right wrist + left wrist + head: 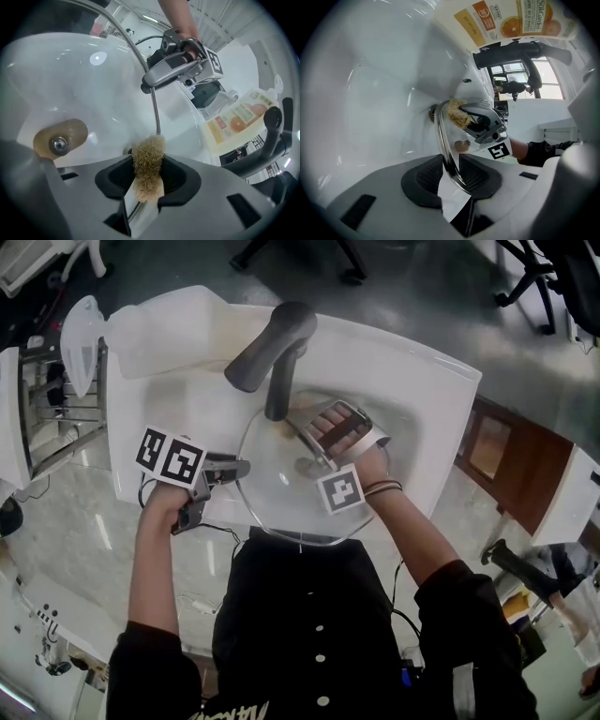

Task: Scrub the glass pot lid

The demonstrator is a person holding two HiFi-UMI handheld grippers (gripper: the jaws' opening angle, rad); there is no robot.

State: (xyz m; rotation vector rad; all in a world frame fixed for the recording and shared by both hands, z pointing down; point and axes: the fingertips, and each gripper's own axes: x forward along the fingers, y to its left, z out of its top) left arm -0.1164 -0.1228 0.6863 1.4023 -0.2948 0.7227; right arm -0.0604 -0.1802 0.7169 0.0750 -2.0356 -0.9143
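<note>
Gripping round clear glass pot lid's (272, 502) shiny metal rim with left gripper (451, 168) ribbed fingers (427, 177), coarse tan fibrous scrubber (147, 154) with right gripper (148, 172) fingers (183, 180).

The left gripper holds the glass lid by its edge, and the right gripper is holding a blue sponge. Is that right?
Not quite. The right gripper is holding a tan, scratchy scrub pad in its fingers, not a blue sponge; the right gripper view shows it. The left gripper does hold the glass lid by its edge.
</note>
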